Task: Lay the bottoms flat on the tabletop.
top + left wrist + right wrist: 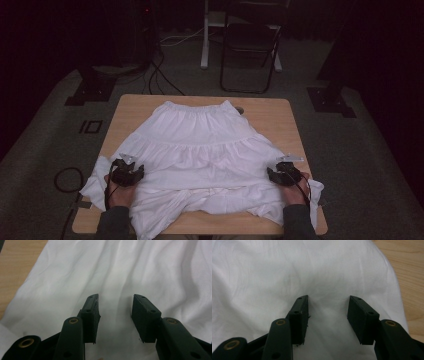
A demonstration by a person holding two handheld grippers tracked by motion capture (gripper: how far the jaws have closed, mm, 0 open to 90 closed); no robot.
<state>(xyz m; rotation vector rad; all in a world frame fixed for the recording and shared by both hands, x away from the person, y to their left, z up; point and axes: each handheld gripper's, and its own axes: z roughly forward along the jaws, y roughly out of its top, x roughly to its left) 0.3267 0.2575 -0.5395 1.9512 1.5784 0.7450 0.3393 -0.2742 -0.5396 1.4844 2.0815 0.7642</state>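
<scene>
Resting both grippers on a white gathered cotton skirt spread across the light wooden table, we keep left gripper and right gripper released near its front edge, jaws apart over cloth

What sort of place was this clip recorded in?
Probably a lab or studio set up for recording, not a home. A small wooden table stands alone on grey carpet with dark curtains around it, cables trail over the floor, and a folding chair stands behind. A white skirt lies on the table.
</scene>
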